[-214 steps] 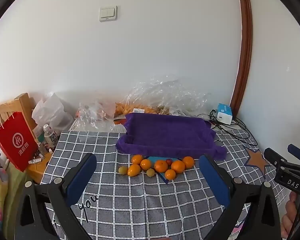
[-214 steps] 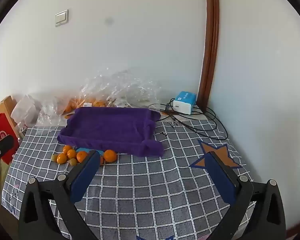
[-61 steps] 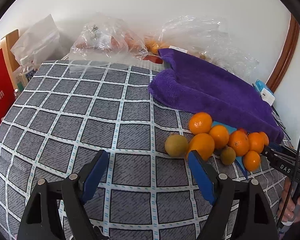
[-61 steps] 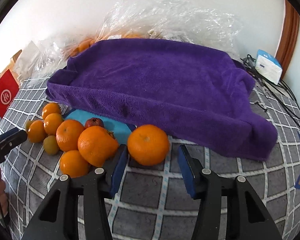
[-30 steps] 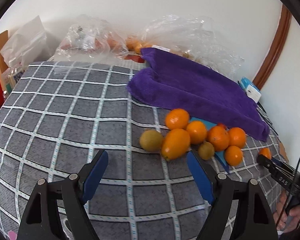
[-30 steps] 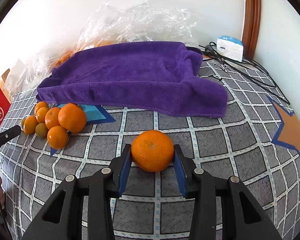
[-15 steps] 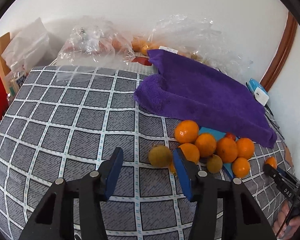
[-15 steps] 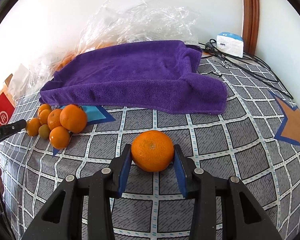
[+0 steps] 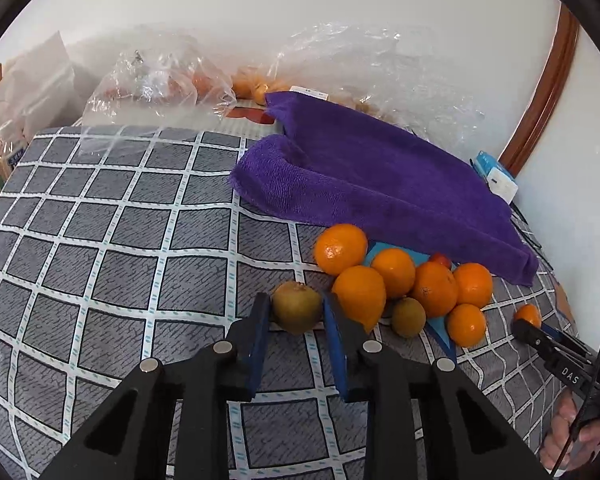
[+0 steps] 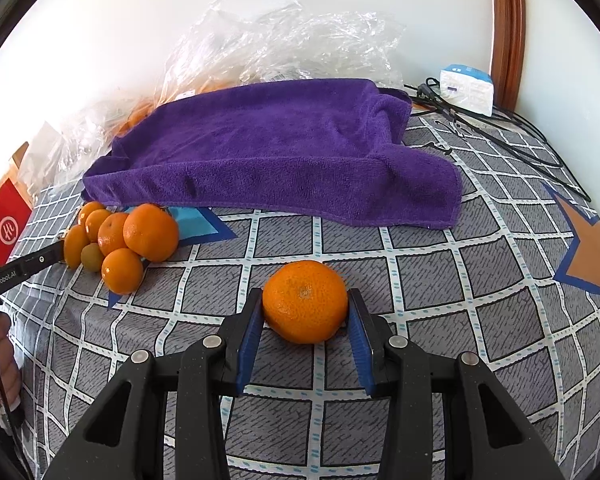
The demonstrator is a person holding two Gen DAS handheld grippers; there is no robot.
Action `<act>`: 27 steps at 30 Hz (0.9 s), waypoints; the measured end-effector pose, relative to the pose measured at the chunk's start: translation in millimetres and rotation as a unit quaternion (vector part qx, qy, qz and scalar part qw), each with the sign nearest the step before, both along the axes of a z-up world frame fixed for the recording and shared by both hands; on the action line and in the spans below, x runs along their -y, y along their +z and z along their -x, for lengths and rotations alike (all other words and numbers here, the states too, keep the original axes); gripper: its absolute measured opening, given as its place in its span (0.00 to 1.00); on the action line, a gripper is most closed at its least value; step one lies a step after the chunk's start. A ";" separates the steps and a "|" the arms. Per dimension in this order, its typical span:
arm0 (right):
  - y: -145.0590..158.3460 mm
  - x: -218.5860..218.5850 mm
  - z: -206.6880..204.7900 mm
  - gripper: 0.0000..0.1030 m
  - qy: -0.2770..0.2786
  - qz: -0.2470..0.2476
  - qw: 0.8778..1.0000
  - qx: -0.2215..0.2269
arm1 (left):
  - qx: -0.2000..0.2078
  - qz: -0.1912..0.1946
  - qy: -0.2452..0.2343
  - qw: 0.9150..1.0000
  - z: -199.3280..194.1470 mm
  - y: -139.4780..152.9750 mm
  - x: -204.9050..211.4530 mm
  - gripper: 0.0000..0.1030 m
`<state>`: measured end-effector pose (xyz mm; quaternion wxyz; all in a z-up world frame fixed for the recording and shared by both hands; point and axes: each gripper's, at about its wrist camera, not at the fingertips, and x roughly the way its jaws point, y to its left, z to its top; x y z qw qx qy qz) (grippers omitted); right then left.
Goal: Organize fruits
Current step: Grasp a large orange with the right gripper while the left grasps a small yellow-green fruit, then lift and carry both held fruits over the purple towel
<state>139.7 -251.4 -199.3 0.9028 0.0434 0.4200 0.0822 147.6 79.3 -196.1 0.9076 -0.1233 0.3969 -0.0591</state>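
The left gripper (image 9: 296,310) pinches a greenish-brown fruit (image 9: 297,307) on the checked tablecloth (image 9: 112,240), at the left edge of the orange pile (image 9: 400,280) near the purple towel (image 9: 372,176). The right gripper (image 10: 305,312) clamps a lone orange (image 10: 305,301), right of the pile.

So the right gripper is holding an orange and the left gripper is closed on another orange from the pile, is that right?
Not quite. The right gripper does hold an orange, but the left gripper is closed on a greenish-brown fruit at the edge of the pile, not an orange. The left wrist view shows it between the blue pads.
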 end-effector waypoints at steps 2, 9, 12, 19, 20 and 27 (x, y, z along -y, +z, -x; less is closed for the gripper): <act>-0.2 0.1 0.2 0.39 -0.002 0.000 1.000 0.000 | 0.007 0.008 0.005 1.000 3.0 0.9 -2.4 0.25; 0.9 1.6 1.8 0.39 -0.004 -0.005 1.000 0.004 | 0.053 0.007 0.021 0.998 16.4 11.9 -3.3 0.25; 1.7 3.2 2.3 0.39 -0.003 -0.013 1.000 0.006 | 0.073 0.008 0.026 0.997 22.0 17.2 -4.6 0.25; 3.8 5.8 4.0 0.39 -0.003 -0.021 1.000 0.011 | 0.095 0.011 0.040 0.995 28.2 24.5 -10.2 0.25; 4.2 6.5 3.9 0.39 -0.002 -0.026 1.000 0.010 | 0.096 0.009 0.042 0.994 28.0 25.4 -10.0 0.25; 22.6 9.8 -1.4 0.39 -0.018 -0.039 0.999 0.009 | 0.080 0.024 0.048 0.995 25.4 44.2 -16.0 0.25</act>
